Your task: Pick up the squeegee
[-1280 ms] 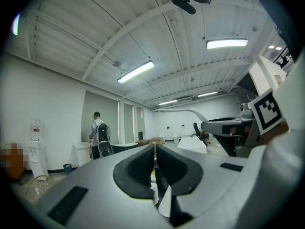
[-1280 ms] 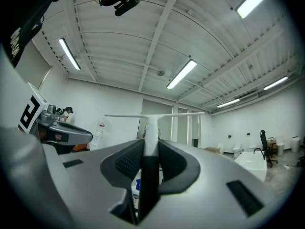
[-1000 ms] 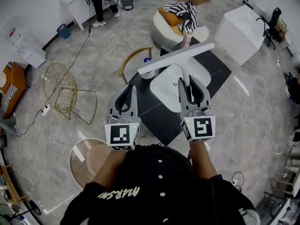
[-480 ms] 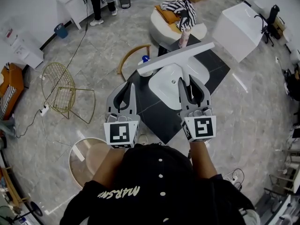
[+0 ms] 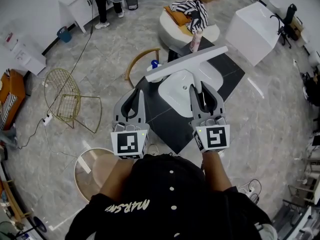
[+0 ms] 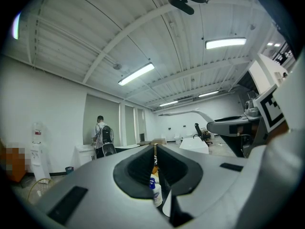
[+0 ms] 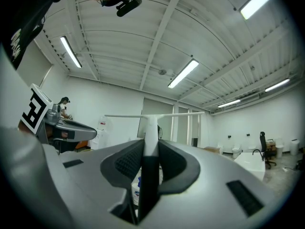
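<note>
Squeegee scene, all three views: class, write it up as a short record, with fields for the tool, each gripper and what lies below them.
tool: squeegee, white, blade crosswise, lifted clear of the surface below
held by: right gripper, jaws closed on the squeegee's handle
other hand: left gripper, jaws together, nothing between them
below: white basin on a black table
task status: squeegee picked up
</note>
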`<state>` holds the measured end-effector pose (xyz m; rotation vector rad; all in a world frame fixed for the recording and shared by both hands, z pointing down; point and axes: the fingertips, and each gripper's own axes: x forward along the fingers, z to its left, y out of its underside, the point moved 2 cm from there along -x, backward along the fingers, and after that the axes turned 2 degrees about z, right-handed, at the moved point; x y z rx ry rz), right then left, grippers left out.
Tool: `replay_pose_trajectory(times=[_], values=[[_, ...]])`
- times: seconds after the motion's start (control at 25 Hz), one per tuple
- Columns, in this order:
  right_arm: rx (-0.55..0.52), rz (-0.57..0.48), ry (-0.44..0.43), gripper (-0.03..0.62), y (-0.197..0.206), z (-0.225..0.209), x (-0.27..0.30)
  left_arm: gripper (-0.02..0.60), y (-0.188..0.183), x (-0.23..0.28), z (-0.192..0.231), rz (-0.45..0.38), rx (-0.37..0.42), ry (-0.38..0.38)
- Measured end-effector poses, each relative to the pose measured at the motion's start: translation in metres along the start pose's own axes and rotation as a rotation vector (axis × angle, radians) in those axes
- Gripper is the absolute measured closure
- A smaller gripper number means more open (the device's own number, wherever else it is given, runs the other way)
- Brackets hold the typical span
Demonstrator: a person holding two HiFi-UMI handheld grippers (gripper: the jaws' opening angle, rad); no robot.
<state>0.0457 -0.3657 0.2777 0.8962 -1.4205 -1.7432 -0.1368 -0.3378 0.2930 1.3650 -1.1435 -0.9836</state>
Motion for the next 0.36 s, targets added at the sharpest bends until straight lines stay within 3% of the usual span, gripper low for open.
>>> replay_pose_trajectory(times=[0.36], values=[[-0.003, -0.008, 0.008, 0.51, -0.0034, -0.0007, -0.0021, 0.56, -0.0015, -0.0045, 0.0013, -0.006, -0.011, 0.001]])
